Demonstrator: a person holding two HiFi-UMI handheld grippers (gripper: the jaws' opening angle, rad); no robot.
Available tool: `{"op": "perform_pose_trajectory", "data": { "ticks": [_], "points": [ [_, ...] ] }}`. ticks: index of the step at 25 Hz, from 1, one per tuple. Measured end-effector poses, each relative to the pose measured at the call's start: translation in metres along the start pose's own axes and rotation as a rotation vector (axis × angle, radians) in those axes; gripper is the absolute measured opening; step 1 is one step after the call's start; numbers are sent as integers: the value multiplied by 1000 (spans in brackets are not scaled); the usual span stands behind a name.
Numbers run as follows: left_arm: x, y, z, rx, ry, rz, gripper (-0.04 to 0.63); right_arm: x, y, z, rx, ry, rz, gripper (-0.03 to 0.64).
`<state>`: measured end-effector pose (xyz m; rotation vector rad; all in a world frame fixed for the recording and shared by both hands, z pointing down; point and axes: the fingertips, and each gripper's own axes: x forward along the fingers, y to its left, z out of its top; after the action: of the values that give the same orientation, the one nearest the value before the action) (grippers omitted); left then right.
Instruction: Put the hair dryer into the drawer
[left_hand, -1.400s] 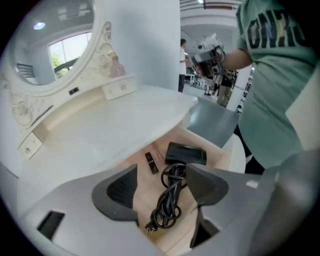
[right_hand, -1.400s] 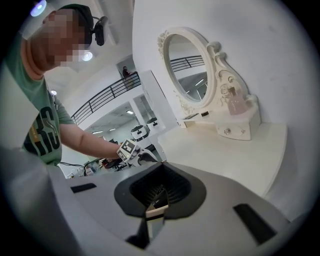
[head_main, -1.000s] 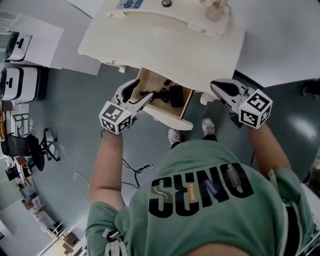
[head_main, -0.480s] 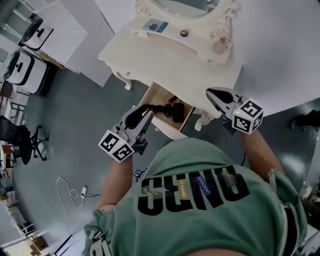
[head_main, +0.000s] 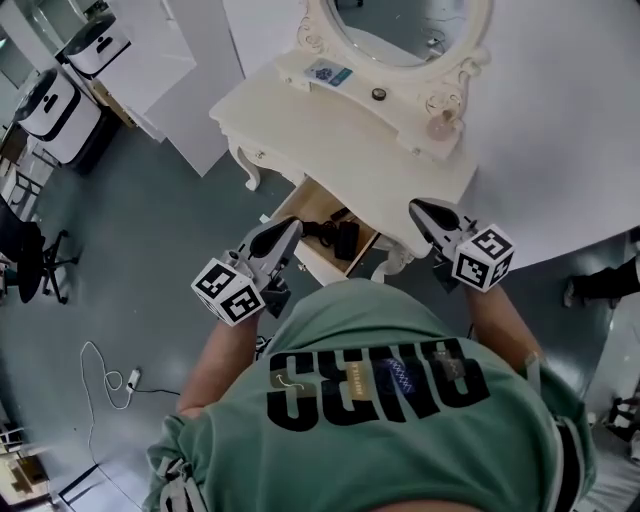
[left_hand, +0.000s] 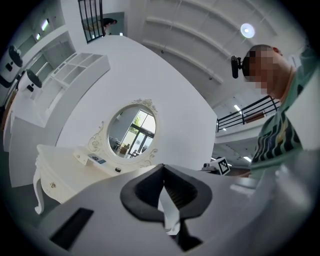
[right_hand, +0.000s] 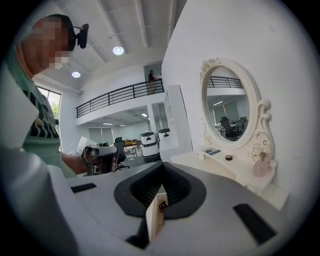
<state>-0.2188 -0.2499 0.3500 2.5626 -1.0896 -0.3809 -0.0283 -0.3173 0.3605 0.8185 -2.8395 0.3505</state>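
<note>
1. Surface and room, left to right: a grey-blue floor (head_main: 140, 250) spreads out to the left of the left tongs (head_main: 289, 226). Far to that side stand an office chair (head_main: 25, 265) and two white machines (head_main: 62, 100), and a loose cable (head_main: 105, 370) lies on the floor. A cream desk (head_main: 330, 135) with an oval mirror (head_main: 400, 25) stands ahead of both tongs. A white wall (head_main: 560, 120) rises to the right of the right tongs (head_main: 417, 208).
2. Edges: the desk's front edge runs just ahead of the tips of both tongs. The drawer (head_main: 305, 207) stands pulled out from under that edge, between the two tongs and below them.
3. Task object: the hair dryer (head_main: 342, 240) lies inside the drawer with its cord, right of the left tongs and left of the right tongs. Neither touches it.
4. Open room: free floor lies left of the left tongs. The right tongs have the wall near on their right.
5. Left tongs (left_hand: 163, 166): jaws closed tip to tip, holding nothing.
6. Right tongs (right_hand: 162, 167): jaws likewise closed at the tips, empty.
7. Counts: one desk, one mirror, one drawer, one hair dryer, two tongs. Three small items sit on the desk's rear ledge: a flat card (head_main: 328, 72), a dark round piece (head_main: 379, 94) and a pink bottle (head_main: 437, 127).
</note>
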Motion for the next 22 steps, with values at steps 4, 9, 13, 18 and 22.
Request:
{"op": "perform_pose_trajectory", "data": {
  "ticks": [4,9,13,18,22],
  "points": [
    [1,-13,2,24,11,-16,10,-8,1,1,19,1,-17,-6],
    [2,-17,-3,32,30,-9,11,-11,-1,1,45,-8,-19,-6],
    [0,-19,-2,24,39,1,11,-11,4,2,29,4,-7,-6],
    [1,-22,-3,50,44,-6,11,-11,4,1,14,13,-4,-7],
    [0,-22,-2,57,51,0,11,-11,6,2,2,20,0,-6]
  ]
}}
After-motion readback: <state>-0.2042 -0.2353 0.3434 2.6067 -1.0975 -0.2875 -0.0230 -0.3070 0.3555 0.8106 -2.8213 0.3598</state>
